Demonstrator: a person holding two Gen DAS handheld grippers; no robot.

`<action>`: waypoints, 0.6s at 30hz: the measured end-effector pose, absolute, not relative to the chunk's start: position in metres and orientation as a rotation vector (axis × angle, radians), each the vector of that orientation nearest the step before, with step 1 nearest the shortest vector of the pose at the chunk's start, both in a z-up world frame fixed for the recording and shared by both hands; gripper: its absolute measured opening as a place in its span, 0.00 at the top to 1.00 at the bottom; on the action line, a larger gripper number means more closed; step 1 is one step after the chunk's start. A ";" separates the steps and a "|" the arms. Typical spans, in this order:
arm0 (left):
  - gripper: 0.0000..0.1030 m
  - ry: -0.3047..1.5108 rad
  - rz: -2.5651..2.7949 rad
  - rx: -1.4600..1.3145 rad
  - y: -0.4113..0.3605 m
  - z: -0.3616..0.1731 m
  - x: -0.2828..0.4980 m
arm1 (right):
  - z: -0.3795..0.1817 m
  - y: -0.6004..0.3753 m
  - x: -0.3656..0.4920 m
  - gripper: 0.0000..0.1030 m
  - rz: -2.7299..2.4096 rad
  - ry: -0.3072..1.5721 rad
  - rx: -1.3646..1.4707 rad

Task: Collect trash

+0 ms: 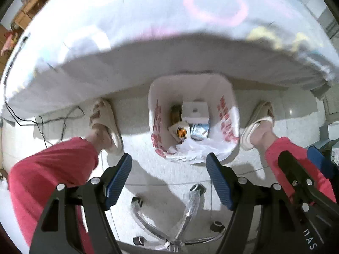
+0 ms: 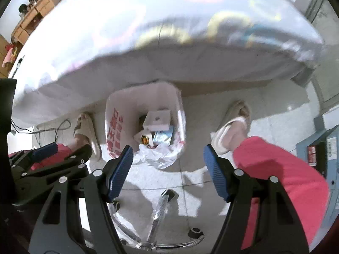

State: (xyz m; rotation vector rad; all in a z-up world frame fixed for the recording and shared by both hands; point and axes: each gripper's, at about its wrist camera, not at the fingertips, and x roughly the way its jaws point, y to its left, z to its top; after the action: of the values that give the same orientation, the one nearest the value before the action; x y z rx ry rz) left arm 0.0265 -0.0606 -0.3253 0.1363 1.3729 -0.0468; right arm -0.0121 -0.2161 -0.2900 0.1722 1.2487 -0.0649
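Pale tiled floor [image 1: 70, 131] stretches below us, with a blurred white table edge [image 1: 148, 59] overhanging its far side and a chrome chair base [image 1: 182, 218] with castors underneath our grippers.

Between our two slippered feet stands the trash bin [image 1: 229, 97], close against the table's shadow. It is a white, rounded-square bin lined with a thin white plastic bag [image 1: 226, 114] printed with red characters; the bag's loose edge crumples over the near rim. Inside we see a white box [image 1: 193, 110] lying toward the far side, a silvery-blue wrapper [image 1: 200, 131] beside it, an orange-and-white wrapper [image 1: 180, 131] at the near left, and something brown behind that which we cannot identify.

Our left gripper [image 1: 169, 169] points steeply down over the bin's near rim, its blue-padded fingers spread apart with nothing between them. Our right gripper [image 2: 168, 158] hangs just beside it, likewise aimed down near the bin, its fingers also wide apart and empty. Red trouser legs [image 1: 48, 173] frame both views, and black cables [image 1: 53, 120] trail along the floor at the left.
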 end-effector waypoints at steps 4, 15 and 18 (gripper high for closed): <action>0.31 1.291 -0.051 0.125 -0.067 -0.288 0.011 | -0.247 -0.222 -0.033 0.34 -0.089 1.154 0.151; 0.31 1.042 -0.055 0.063 -0.065 -0.170 -0.024 | -0.135 -0.224 -0.080 0.31 -0.105 0.882 0.121; 0.30 0.943 -0.059 0.034 -0.063 -0.127 -0.035 | -0.094 -0.226 -0.093 0.27 -0.117 0.773 0.124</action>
State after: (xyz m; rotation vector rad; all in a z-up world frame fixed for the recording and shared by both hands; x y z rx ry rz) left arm -0.0354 -0.0630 -0.1273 0.0337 0.9426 -0.0588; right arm -0.0933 -0.2256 -0.0944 0.1245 0.7731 -0.1165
